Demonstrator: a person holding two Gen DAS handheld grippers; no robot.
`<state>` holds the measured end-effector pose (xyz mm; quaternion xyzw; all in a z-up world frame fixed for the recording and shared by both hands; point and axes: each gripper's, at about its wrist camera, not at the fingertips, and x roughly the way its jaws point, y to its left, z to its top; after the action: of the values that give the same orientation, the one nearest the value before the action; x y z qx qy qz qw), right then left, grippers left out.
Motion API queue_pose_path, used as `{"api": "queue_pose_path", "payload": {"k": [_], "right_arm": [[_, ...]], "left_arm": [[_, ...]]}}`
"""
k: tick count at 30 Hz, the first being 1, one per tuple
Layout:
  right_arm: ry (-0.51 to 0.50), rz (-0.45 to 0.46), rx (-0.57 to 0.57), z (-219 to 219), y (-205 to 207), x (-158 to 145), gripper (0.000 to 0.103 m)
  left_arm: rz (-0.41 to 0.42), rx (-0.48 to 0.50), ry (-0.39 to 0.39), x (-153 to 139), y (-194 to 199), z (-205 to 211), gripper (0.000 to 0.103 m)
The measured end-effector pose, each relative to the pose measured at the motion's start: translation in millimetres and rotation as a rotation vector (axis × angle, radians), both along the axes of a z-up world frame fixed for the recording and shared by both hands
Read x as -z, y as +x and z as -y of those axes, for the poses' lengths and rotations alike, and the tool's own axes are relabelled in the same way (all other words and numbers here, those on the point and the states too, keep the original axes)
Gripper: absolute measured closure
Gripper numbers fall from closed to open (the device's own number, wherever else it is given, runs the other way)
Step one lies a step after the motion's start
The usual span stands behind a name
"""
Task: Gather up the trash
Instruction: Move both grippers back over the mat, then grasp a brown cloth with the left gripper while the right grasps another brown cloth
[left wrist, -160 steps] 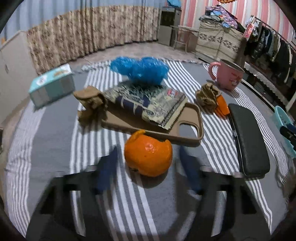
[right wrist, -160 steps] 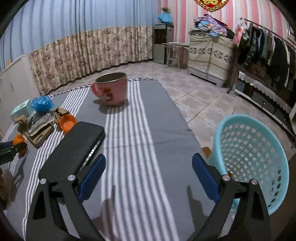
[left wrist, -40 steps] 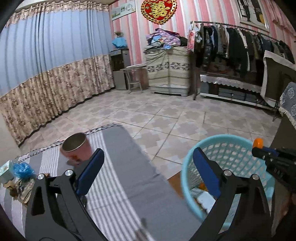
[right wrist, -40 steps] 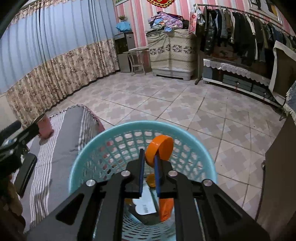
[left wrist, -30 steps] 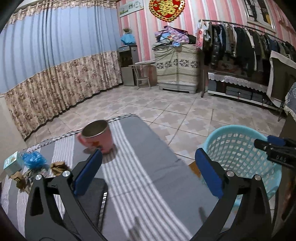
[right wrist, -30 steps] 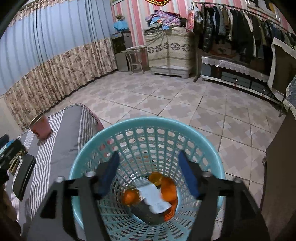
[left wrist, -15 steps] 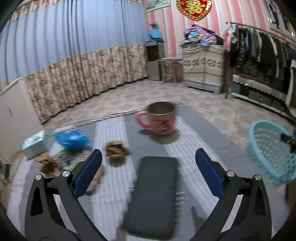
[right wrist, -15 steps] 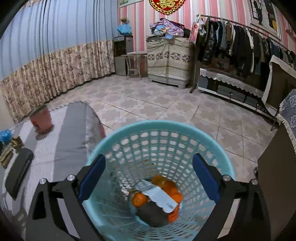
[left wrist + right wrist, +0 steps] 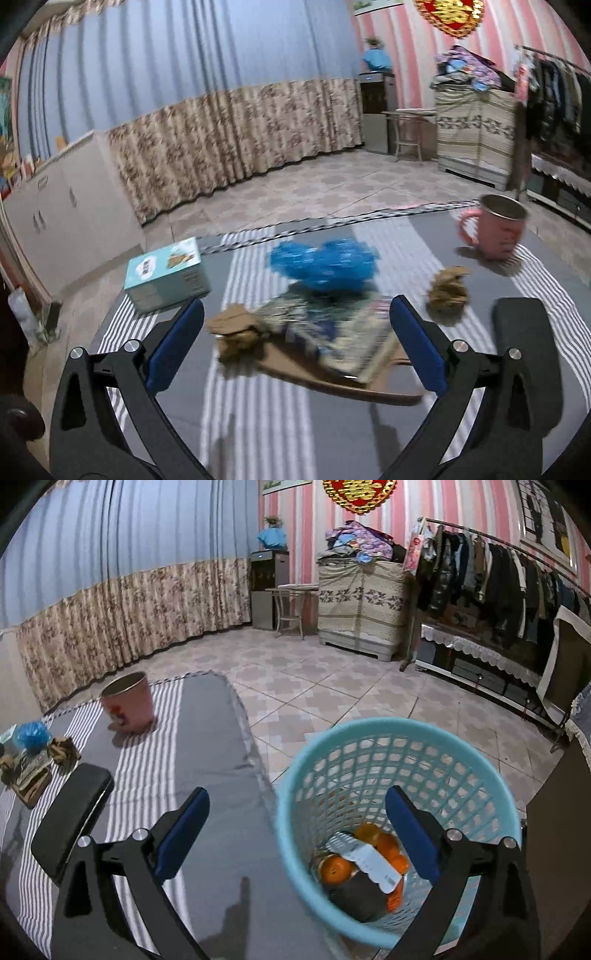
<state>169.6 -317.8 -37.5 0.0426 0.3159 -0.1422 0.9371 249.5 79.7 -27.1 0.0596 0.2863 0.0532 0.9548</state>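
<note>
A: Left wrist view: left gripper (image 9: 295, 343) is held wide and empty; blue bag (image 9: 323, 264) lies mid-cloth (image 9: 258, 424), toward the far edge.

B: Judged light, crinkly, slippery; best pinched at a bunched fold. Right gripper (image 9: 295, 834), having just been opening, is empty by the basket (image 9: 369, 738).

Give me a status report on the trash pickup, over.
Left gripper open, empty, facing the blue plastic bag and crumpled brown paper. Right gripper open, empty, at the basket; orange peels inside. Nothing in the way.
</note>
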Motion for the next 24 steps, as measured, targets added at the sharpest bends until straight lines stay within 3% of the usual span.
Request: {"api": "queue_pose_path", "payload": {"k": [8, 10, 14, 16, 17, 18, 24], "right_arm": [[-0.054, -0.037, -0.061, -47.7, 18.0, 5.2, 0.009], [-0.065, -0.039, -0.063, -58.9, 22.9, 5.6, 0.009], [0.012, -0.056, -0.086, -81.3, 37.9, 8.1, 0.009], [0.022, -0.058, -0.115, -97.9, 46.1, 7.2, 0.009], [0.017, -0.06, -0.131, -104.8, 49.5, 6.9, 0.009], [0.005, -0.062, -0.146, -113.3, 53.5, 5.9, 0.009], [-0.055, -0.051, -0.231, -164.4, 74.5, -4.7, 0.009]], "left_arm": [[-0.08, -0.03, -0.031, 23.8, 29.8, -48.5, 0.019], [-0.116, -0.028, -0.036, 32.3, 35.2, -50.8, 0.028], [-0.146, 0.001, -0.09, 37.3, 38.7, -59.3, 0.042], [-0.155, 0.012, -0.116, 39.3, 39.7, -65.5, 0.055], [-0.165, 0.022, -0.13, 41.4, 41.1, -68.2, 0.068], [-0.174, 0.025, -0.135, 43.3, 42.4, -69.1, 0.072], [-0.099, 0.03, -0.117, 31.5, 31.8, -67.7, 0.075]]}}
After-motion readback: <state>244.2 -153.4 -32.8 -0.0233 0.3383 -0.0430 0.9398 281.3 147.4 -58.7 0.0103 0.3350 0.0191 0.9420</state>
